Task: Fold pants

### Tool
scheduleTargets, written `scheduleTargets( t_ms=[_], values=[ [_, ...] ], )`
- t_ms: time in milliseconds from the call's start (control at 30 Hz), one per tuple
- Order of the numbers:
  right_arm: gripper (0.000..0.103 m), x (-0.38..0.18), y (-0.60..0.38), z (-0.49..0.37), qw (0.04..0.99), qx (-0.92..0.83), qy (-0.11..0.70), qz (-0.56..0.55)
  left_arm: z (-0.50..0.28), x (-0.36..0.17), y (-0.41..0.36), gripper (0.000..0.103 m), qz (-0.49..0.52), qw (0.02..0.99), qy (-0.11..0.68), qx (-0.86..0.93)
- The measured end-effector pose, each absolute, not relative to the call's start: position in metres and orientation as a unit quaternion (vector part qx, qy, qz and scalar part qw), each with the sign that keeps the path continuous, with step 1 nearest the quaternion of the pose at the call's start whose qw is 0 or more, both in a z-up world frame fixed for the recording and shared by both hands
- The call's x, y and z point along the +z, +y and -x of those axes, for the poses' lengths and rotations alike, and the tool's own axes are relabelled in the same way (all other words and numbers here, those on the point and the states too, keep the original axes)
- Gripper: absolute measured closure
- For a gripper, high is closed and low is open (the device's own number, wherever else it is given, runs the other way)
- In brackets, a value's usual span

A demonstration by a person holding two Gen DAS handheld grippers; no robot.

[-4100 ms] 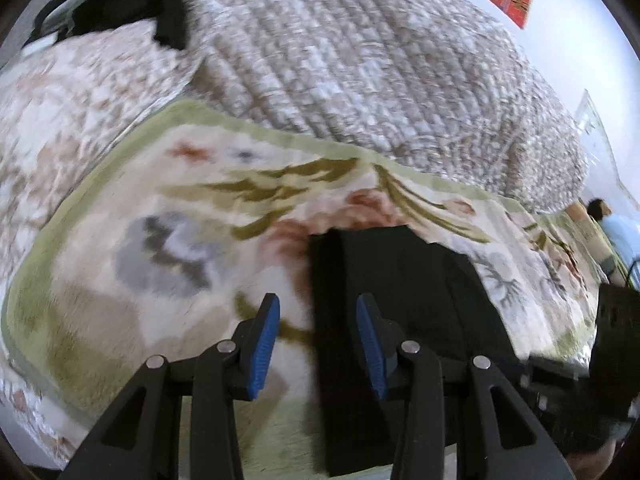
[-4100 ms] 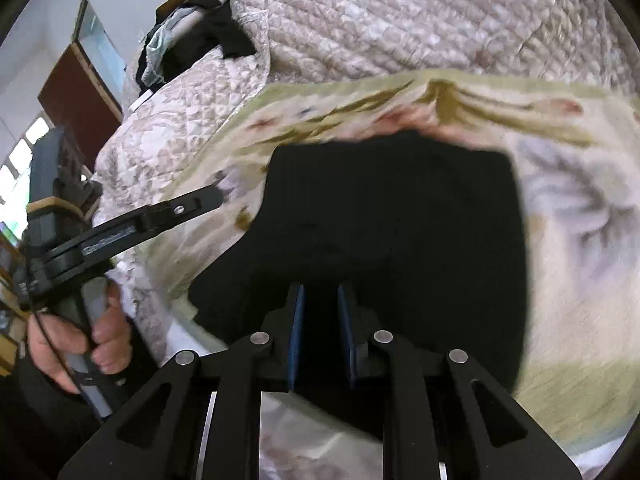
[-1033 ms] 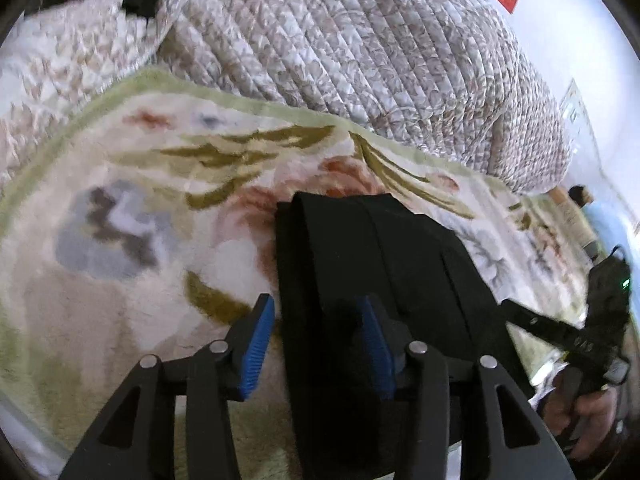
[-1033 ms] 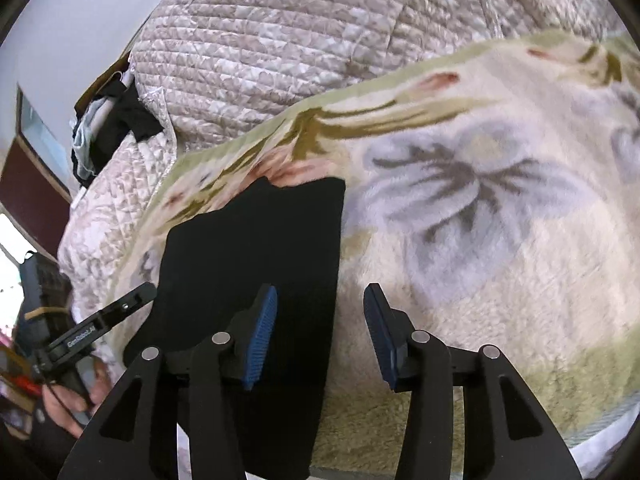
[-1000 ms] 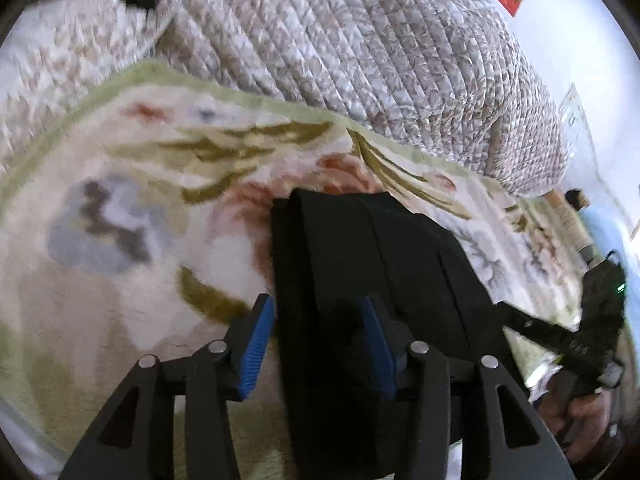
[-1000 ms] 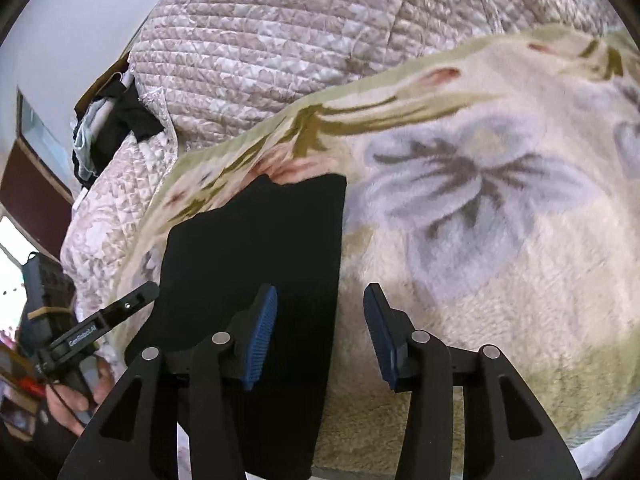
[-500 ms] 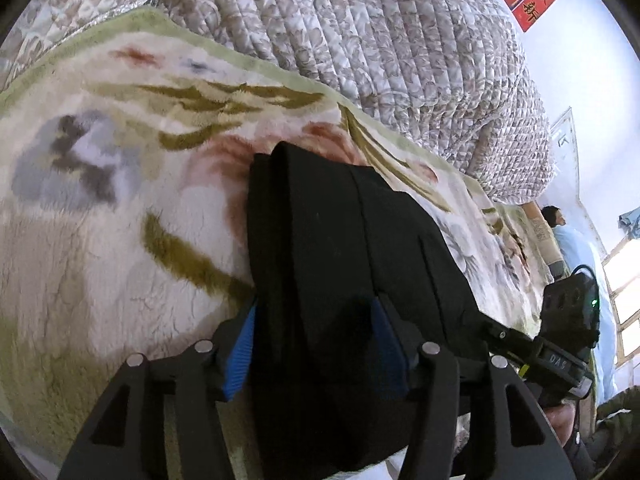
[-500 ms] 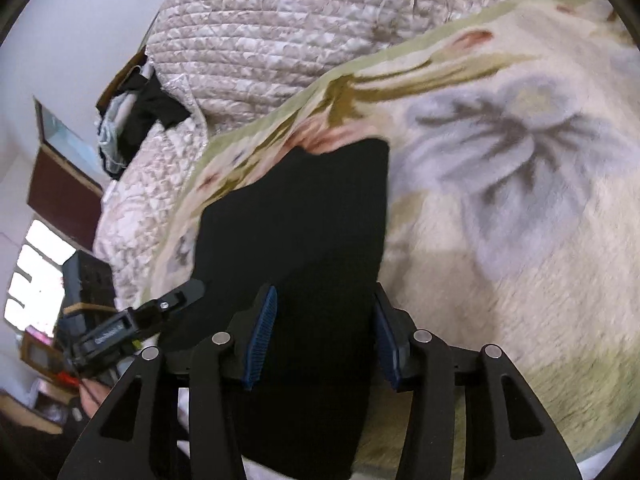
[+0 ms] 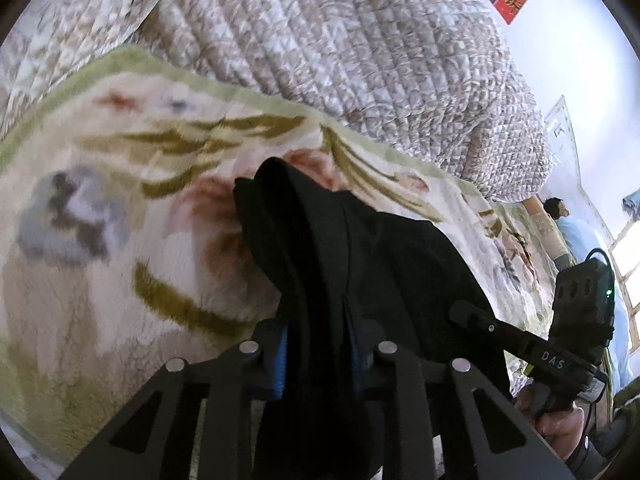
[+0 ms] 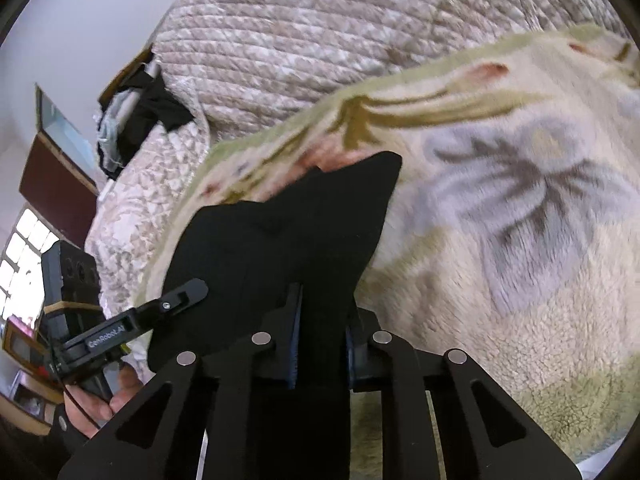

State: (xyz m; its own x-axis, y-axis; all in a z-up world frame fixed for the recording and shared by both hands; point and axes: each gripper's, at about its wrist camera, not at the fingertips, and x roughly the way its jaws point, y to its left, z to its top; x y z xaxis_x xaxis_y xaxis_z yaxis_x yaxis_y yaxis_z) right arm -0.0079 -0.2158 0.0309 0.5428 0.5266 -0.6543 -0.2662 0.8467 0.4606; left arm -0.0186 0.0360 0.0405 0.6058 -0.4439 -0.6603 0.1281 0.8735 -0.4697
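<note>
Black folded pants (image 9: 360,248) lie on a cream floral blanket (image 9: 100,200) on the bed. My left gripper (image 9: 318,356) has its jaws closing on the near left corner of the pants, with the blue pads pressed on bunched cloth that rises off the blanket. In the right wrist view the same pants (image 10: 280,232) show their right edge lifted. There my right gripper (image 10: 322,344) has its jaws closing on the near right corner, cloth pinched between the pads. Each gripper appears in the other's view, held by a hand: the right gripper (image 9: 520,344) and the left gripper (image 10: 132,328).
A quilted beige bedspread (image 9: 340,40) is heaped behind the blanket. Dark clothes (image 10: 140,108) lie at the bed's far left corner. A person in a light blue top (image 9: 568,228) sits at the far right. A window (image 10: 20,248) glows at the left.
Both grippers went from open around the pants' near corners to closed on the cloth. The near edge of the pants has lifted and bunched up off the blanket.
</note>
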Motion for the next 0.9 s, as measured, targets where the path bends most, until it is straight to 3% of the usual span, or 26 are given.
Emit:
scheduleTargets(
  t_ms=[500, 767, 833, 900],
  values=[
    [0.087, 0.078, -0.157, -0.072, 0.874, 0.271, 0.39, -0.101, -0.069, 0.082, 0.064, 0.078, 0.131, 0.902, 0.389, -0.138],
    [0.086, 0.049, -0.14, -0.143, 0.865, 0.275, 0.406, -0.106, -0.132, 0.046, 0.087, 0.073, 0.116, 0.898, 0.413, -0.101],
    [0.083, 0.032, -0.145, -0.152, 0.859, 0.253, 0.431, -0.113, -0.136, 0.029, 0.095, 0.064, 0.123, 0.885, 0.442, -0.08],
    [0.078, 0.027, -0.154, -0.152, 0.856, 0.243, 0.439, -0.126, -0.131, 0.033, 0.099, 0.064, 0.116, 0.889, 0.438, -0.069]
  ],
)
